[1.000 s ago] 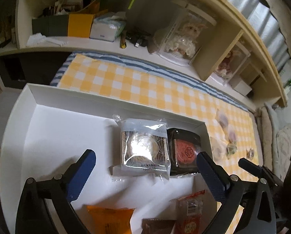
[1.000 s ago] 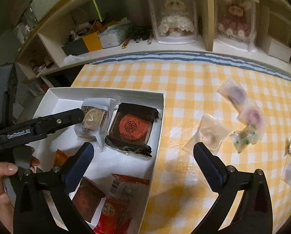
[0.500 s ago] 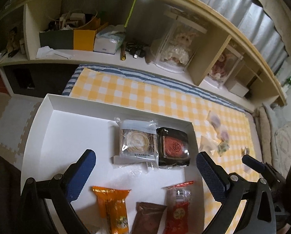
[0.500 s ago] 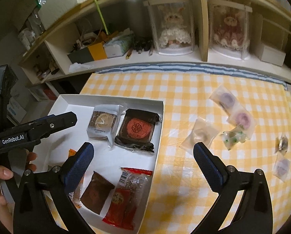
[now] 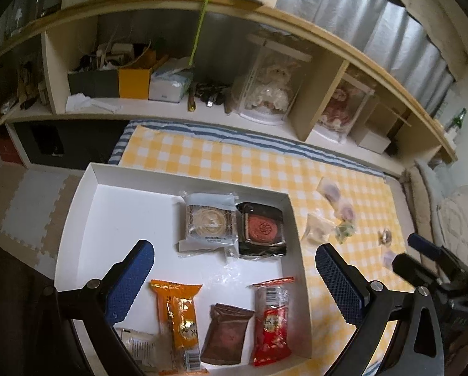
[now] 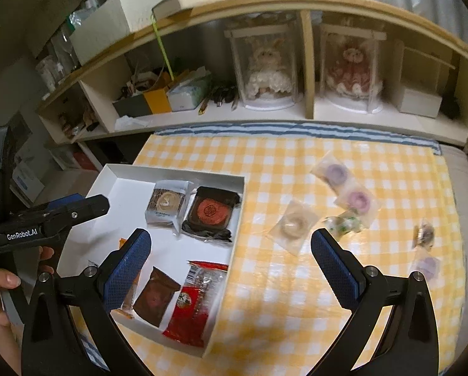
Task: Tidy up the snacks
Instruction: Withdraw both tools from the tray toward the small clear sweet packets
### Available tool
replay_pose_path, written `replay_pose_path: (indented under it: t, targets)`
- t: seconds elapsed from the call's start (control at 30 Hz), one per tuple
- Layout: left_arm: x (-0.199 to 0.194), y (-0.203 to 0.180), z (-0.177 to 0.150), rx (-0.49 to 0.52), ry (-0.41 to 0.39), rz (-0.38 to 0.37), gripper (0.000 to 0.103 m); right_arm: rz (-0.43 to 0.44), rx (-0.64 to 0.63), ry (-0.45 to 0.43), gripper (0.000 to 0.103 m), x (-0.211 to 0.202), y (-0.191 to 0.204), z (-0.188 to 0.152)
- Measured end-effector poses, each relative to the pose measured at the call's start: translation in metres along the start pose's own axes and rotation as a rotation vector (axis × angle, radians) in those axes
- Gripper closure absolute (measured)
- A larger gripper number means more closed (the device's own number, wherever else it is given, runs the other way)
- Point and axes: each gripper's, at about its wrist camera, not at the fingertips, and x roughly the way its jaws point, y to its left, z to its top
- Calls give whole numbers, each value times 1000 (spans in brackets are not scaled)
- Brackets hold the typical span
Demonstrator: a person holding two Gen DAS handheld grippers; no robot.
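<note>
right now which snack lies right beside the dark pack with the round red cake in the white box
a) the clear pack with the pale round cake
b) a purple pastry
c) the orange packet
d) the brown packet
a: the clear pack with the pale round cake lies edge to edge with the dark pack at the far end of the white box, while the orange packet and the brown packet lie at the near end.

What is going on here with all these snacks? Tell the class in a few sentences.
A person holds a gripper in each hand, sorting snacks into a white box. Both the left gripper and right gripper are open and empty, above the scene. The box holds several packets, among them a dark mooncake and a red packet. More small wrapped sweets, such as a pale one, lie loose on the yellow checked cloth, not yet boxed.
</note>
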Motion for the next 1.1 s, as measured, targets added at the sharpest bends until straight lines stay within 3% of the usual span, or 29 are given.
replay_pose_path:
  t: [0.4,0.53,0.67,0.8,1.1]
  targets:
    - [-53,-49,-9,85,-86,-50,0,-37,31,-90,0,-63,-49,1]
    - [-56,-70,-15,121,-95,-75,0,-87,36,-131,0,-85,-71,-1]
    - [-51,-92,-18,161,-98,-102,0,-130,67,-169,0,-105,-98,-8]
    - [-46,-112,-27,165,-149,-127,0,-161,121,-189,0,-118,-132,-18]
    - [7,-159,-48,244,-83,-176,0,-251,218,-205,0,-123,-208,-48]
